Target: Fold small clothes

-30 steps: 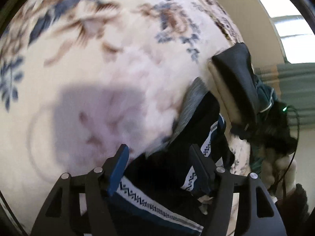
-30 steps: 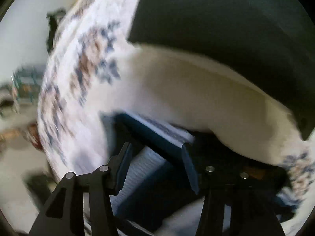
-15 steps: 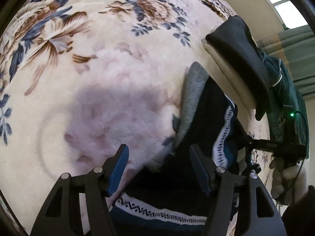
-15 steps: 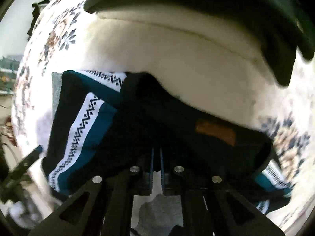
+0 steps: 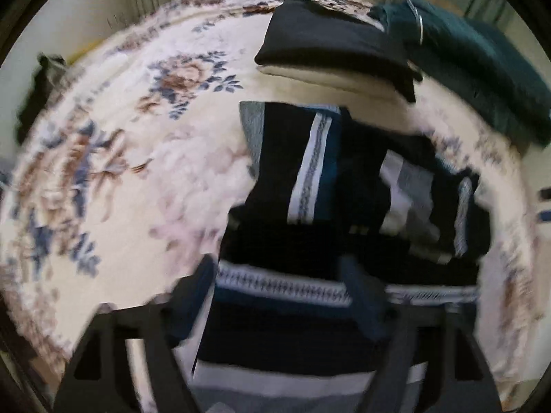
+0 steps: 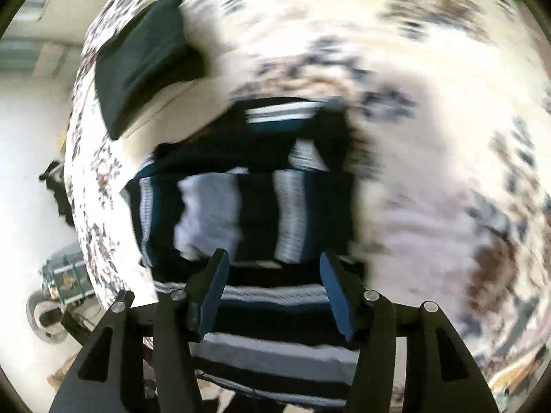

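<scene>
A dark knitted garment (image 5: 310, 172) with white, grey and teal patterned stripes lies folded in layers on the floral bedspread (image 5: 137, 172). My left gripper (image 5: 279, 292) hangs above its near edge, blurred. Its jaws are opening and the pads touch no cloth. In the right wrist view the same garment (image 6: 248, 206) lies below my right gripper (image 6: 275, 285). Those jaws are opening too. The blue pads stand apart over the striped cloth, with nothing pinched between them.
A black-topped cream cushion (image 5: 327, 41) lies just beyond the garment, also seen as the cushion (image 6: 144, 58). A teal garment (image 5: 482, 62) is heaped at the far right. The bedspread (image 6: 430, 172) spreads to the right. A teal wheeled object (image 6: 65, 275) stands on the floor.
Both grippers have pulled back, lifted and rolled, so more of the bed shows. The right jaws, shut half a second ago, now stand apart. The left jaws have spread wider.
</scene>
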### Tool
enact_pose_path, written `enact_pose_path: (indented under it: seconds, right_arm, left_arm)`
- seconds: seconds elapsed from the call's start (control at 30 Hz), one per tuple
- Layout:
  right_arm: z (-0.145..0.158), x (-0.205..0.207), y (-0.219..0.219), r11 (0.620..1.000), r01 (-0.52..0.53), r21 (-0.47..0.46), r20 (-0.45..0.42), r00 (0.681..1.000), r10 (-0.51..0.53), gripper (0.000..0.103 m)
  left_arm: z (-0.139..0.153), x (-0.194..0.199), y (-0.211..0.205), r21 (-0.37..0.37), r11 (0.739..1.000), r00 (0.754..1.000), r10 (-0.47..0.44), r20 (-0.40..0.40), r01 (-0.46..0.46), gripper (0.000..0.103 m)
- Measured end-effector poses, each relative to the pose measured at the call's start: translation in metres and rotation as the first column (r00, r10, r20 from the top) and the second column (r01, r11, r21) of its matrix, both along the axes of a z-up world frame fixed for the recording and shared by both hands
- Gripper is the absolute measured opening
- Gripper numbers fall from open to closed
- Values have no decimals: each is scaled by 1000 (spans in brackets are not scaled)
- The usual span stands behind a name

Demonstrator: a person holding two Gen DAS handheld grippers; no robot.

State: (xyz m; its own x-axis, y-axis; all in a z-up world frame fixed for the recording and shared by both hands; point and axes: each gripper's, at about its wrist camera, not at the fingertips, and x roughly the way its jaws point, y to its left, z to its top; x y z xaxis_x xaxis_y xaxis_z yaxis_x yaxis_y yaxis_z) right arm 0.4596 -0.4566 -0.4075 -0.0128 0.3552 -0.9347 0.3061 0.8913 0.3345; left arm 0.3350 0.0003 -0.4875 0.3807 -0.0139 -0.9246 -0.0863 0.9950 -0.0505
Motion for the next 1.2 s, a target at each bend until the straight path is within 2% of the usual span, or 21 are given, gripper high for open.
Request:
enact_pose_path:
  seconds: [0.03, 0.1, 0.23, 0.37, 0.47, 0.5, 0.57, 0.63, 0.7, 0.73, 0.87, 0.9, 1.0, 1.07, 1.13, 1.2]
  right_arm:
    - [2, -11, -23, 1000, 15, -2, -6, 1000, -15, 57]
    - [-5, -23, -53, 999, 39, 5, -12, 999, -39, 57]
    - [-50, -9, -98, 998, 20, 64, 6, 1000, -21, 57]
    - [-102, 37, -102, 993, -25, 118, 44, 999, 20, 57]
    - [-139, 74, -93, 986, -67, 152, 52, 997, 60, 57]
    - [-152, 85, -91, 983, -76, 166, 56, 996, 68, 57]
    - [-167, 99, -87, 975, -86, 205, 59, 995, 75, 57]
    - [-184, 113, -80, 960, -89, 266, 74, 995, 71, 56]
    - [-194, 119, -73, 945, -97, 313, 91, 993, 72, 17]
    - [-195, 120, -70, 947, -109, 303, 96, 992, 84, 8]
    - [-177, 119, -74, 977, -136, 164, 163, 981, 110, 6]
    - [-169, 120, -84, 985, -113, 128, 182, 979, 89, 5]
    - [-171, 127, -103, 997, -55, 58, 154, 987, 45, 0]
    - [-175, 135, -104, 995, -72, -67, 134, 988, 80, 0]
    - [-181, 144, -109, 995, -81, 63, 77, 994, 76, 1]
    - [-174, 141, -112, 988, -88, 124, 49, 995, 82, 2]
  left_arm:
    - [-5, -13, -13, 31, 1000, 1000, -4, -14, 4, 93]
    - [-23, -37, -38, 68, 998, 998, -9, -68, 14, 93]
    - [-68, -100, -95, 125, 992, 978, 45, -202, -19, 93]
    - [-105, -147, -136, 173, 975, 941, 185, -283, -140, 93]
    - [-127, -160, -150, 209, 958, 920, 252, -300, -194, 93]
    - [-130, -162, -150, 209, 952, 916, 277, -290, -222, 93]
    - [-135, -160, -145, 220, 939, 905, 320, -280, -264, 103]
    - [-141, -156, -136, 184, 939, 898, 333, -287, -289, 103]
    - [-144, -155, -129, 147, 938, 896, 344, -282, -314, 103]
    - [-145, -154, -125, 129, 937, 896, 348, -276, -325, 103]
    - [-146, -155, -121, 111, 938, 906, 345, -247, -327, 103]
    - [-146, -154, -121, 112, 939, 905, 343, -250, -325, 103]
    - [-143, -152, -118, 127, 935, 889, 355, -289, -332, 103]
    - [-130, -151, -120, 127, 928, 881, 372, -291, -350, 103]
    - [-111, -154, -124, 122, 930, 891, 368, -265, -347, 103]
    - [-87, -161, -134, 109, 941, 913, 338, -229, -321, 103]
